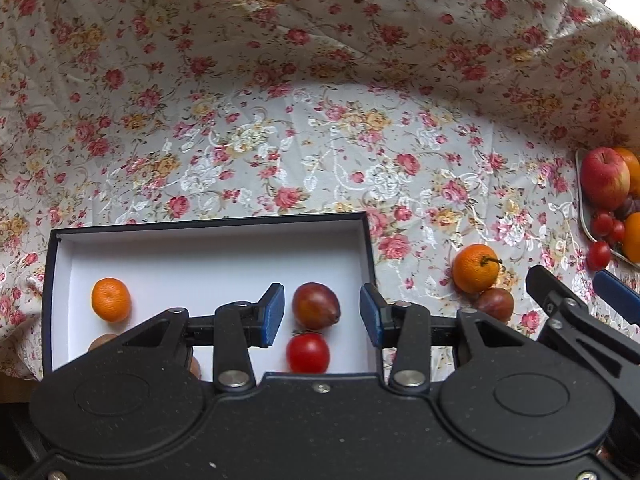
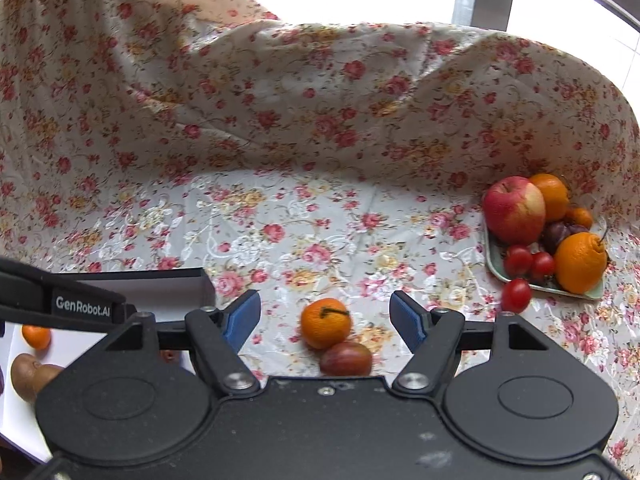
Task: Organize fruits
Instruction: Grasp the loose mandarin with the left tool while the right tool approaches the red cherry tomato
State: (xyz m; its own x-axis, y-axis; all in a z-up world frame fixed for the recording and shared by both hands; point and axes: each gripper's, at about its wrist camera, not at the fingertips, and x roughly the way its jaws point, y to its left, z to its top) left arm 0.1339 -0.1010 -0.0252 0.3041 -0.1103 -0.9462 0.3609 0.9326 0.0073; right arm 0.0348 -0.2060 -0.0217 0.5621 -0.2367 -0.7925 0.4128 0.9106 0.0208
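Note:
A black box with a white inside holds a mandarin, a dark red plum-like fruit and a cherry tomato. My left gripper is open above the plum, which lies between its blue pads, and touches nothing. On the cloth right of the box lie a stemmed mandarin and a second dark red fruit. My right gripper is open just over these two. In the right wrist view the box also holds brown kiwis.
A pale green tray at the right carries an apple, oranges, dark plums and cherry tomatoes. One cherry tomato lies at the tray's front edge. Floral cloth covers the table and rises behind.

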